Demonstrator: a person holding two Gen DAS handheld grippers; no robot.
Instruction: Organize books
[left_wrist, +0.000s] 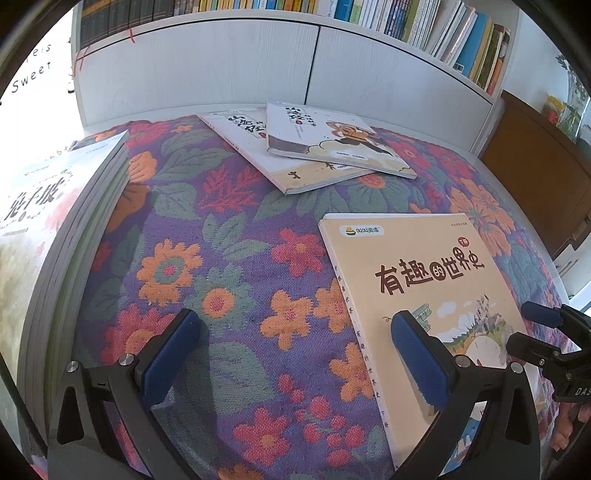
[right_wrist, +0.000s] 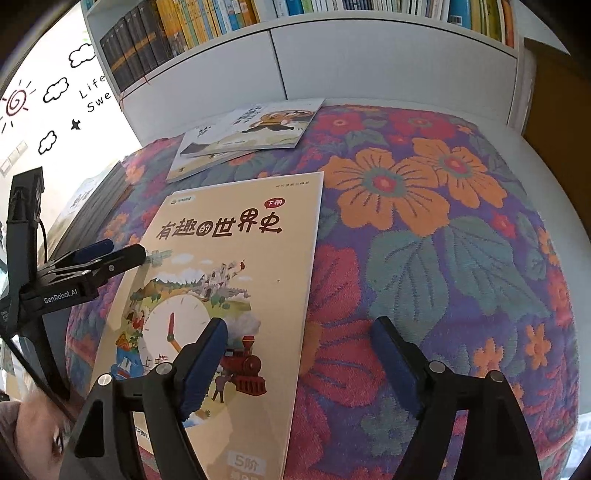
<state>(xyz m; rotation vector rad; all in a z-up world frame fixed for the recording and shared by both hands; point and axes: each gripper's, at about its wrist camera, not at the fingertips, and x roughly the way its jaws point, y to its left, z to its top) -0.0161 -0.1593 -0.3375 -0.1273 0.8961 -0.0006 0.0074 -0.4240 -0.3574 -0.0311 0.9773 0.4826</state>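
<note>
A beige book with a clock and train cover (left_wrist: 424, 280) (right_wrist: 236, 266) lies flat on the floral cloth. My left gripper (left_wrist: 295, 328) is open, straddling the book's spine edge, its right finger over the cover. My right gripper (right_wrist: 299, 332) is open over the book's right edge, its left finger above the cover. Each gripper shows in the other's view: the right gripper (left_wrist: 532, 325) at the right, the left gripper (right_wrist: 110, 251) at the left. Two white books (left_wrist: 314, 147) (right_wrist: 243, 136) lie overlapped at the far side. A stack of books (left_wrist: 62, 229) (right_wrist: 92, 206) stands at the left.
The floral cloth (left_wrist: 229, 258) (right_wrist: 436, 229) covers the table. A white bookcase (left_wrist: 229, 62) (right_wrist: 369, 55) with full shelves stands behind the table. A brown cabinet (left_wrist: 539, 166) is at the right.
</note>
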